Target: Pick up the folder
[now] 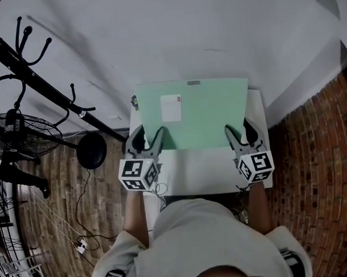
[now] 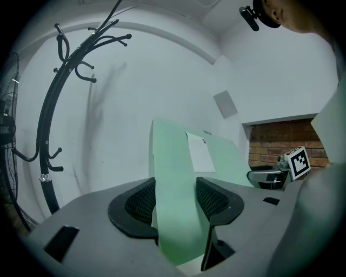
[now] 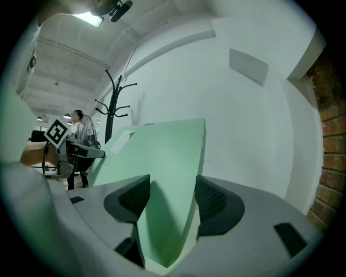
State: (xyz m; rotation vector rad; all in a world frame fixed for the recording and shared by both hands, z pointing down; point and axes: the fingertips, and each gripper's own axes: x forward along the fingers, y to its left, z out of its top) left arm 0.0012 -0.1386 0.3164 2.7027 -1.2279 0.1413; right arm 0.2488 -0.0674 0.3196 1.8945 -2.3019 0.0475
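Jaws of the left gripper (image 1: 151, 136) and right gripper (image 1: 238, 130) each clamp the green folder (image 1: 207, 112) at its near corners.

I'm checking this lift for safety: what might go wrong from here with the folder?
Both the left gripper and the right gripper hold the folder only at its near edge, so the free far end may sag or slip out. It bows between each gripper's jaws and could crease. Its far edge seems near the wall and may bump it.
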